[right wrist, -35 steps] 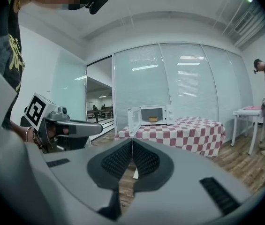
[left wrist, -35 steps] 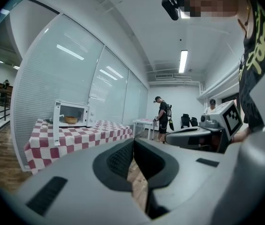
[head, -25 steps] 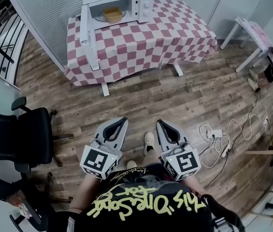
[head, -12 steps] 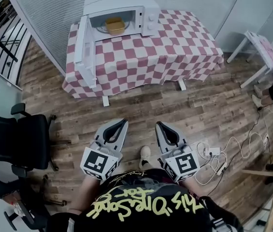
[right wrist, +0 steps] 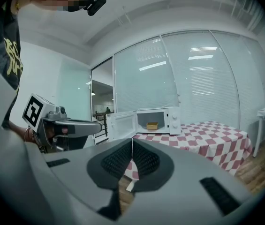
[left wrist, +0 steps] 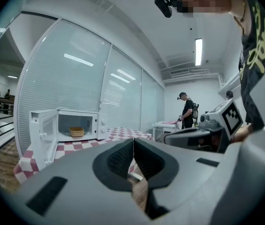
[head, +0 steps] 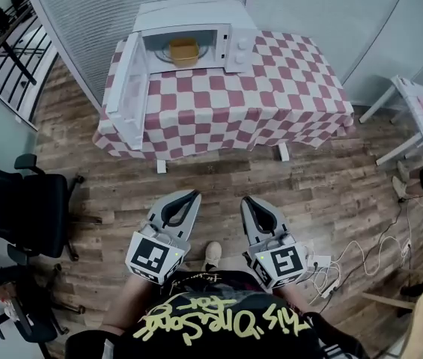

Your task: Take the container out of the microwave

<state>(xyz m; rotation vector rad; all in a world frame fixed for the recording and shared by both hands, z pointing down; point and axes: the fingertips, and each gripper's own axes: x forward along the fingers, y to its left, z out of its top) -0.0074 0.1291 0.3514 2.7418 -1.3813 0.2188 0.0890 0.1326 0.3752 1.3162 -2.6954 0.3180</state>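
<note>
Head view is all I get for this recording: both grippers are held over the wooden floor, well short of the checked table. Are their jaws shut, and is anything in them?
Observer: The left gripper view shows the left gripper with its jaws pressed together and nothing between them.
Operator: And the right one?
Observer: Its own view shows the same: the right gripper is shut and empty.
Operator: Something dark sits at my right edge. Is anyone else in the room?
Observer: Yes. In the left gripper view a person stands upright at the small white table, off to the right of the checked one.
</note>
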